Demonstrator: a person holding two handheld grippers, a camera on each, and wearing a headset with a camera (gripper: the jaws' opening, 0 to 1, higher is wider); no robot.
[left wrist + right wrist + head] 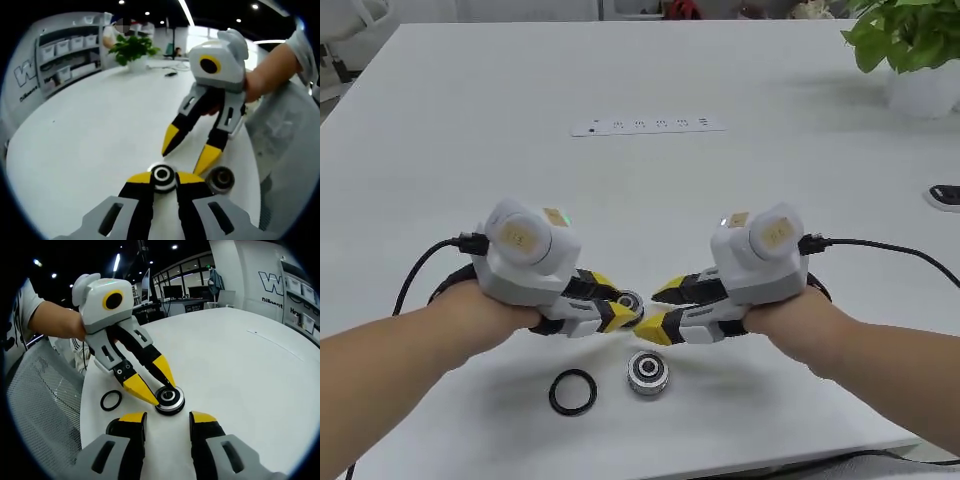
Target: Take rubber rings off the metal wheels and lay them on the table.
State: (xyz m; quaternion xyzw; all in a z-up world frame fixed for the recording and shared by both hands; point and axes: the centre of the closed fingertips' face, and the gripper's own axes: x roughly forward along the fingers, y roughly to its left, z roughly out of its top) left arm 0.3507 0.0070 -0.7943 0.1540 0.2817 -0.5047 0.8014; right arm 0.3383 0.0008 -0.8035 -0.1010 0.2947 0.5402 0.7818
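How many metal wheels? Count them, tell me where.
2: one metal wheel clamped in the left hand-held gripper, one on the table beside the rubber ring. None seems hidden.

Left gripper (617,303) jaws closed on a small metal wheel (163,175). Right gripper (167,416) jaws spread apart, tips pointing at left's tips, close together. Forearms low, angled inward, hands wrapped round gripper bodies.

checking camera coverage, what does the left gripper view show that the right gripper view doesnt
Left gripper view adds a second wheel lying on the table and a potted plant. Right gripper view adds the loose rubber ring on the table and a mesh chair. Both show the gripped wheel in the shut left claw, the open right claw and the table.
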